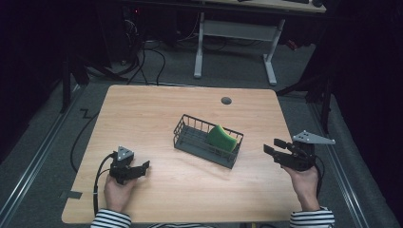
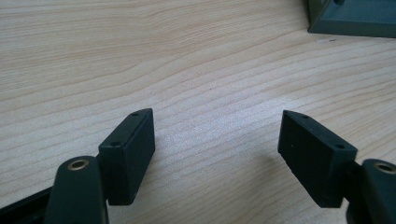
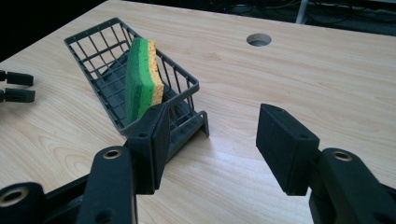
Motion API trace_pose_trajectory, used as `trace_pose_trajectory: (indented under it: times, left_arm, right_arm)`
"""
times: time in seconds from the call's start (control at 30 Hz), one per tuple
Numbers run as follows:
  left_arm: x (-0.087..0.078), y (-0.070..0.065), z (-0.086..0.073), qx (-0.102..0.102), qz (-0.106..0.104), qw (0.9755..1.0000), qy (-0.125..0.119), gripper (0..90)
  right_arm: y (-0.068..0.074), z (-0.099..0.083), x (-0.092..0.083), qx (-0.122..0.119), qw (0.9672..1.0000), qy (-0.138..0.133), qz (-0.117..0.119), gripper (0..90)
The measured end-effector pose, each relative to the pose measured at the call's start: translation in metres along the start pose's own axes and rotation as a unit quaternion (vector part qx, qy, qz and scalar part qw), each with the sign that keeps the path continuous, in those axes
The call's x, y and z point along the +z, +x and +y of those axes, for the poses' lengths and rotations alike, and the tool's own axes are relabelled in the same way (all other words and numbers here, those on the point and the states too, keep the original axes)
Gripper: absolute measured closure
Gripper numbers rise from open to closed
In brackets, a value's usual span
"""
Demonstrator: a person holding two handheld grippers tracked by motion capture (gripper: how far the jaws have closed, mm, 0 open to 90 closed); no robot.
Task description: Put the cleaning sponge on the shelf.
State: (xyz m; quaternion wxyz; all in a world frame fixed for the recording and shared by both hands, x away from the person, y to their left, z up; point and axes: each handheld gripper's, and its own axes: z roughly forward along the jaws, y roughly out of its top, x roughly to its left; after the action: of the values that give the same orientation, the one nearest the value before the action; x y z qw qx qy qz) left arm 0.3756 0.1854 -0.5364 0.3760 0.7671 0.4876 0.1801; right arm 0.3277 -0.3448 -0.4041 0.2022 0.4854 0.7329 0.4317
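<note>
Green-and-yellow sponge point(image 3: 142, 77) is leaning upright in the wire basket point(image 3: 105, 39), so the right gripper point(image 3: 210, 140), jaws spread and empty, is best approaching squarely, straddling its narrow edge, while the left gripper point(image 2: 217, 156) is resting spread.

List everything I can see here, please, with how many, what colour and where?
Table: one, light wood, fills the middle of the high view.
Wire basket: one, dark grey, near the table's middle.
Sponge: one, green with a yellow side, standing on edge in the basket's right end.
Cable hole: one, grey, round, in the far part of the tabletop.
White-legged desk: one, on the floor beyond the table.
Left hand-held gripper: one, black, jaws open and holding nothing, low over the table's near left.
Right hand-held gripper: one, black, jaws open and holding nothing, at the table's right edge, pointing toward the basket.
Striped sleeves: two, black and white, bottom edge.
</note>
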Motion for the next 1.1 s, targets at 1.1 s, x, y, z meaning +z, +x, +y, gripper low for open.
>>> trace_pose_trajectory:
  times: [1.1]
  left_arm:
    - [0.000, 0.000, 0.000, 0.001, 0.001, 1.0000, 0.001, 28.0]
  right_arm:
    - [-0.004, -0.052, 0.037, 0.054, 0.9985, 0.006, 0.004, 45.3]
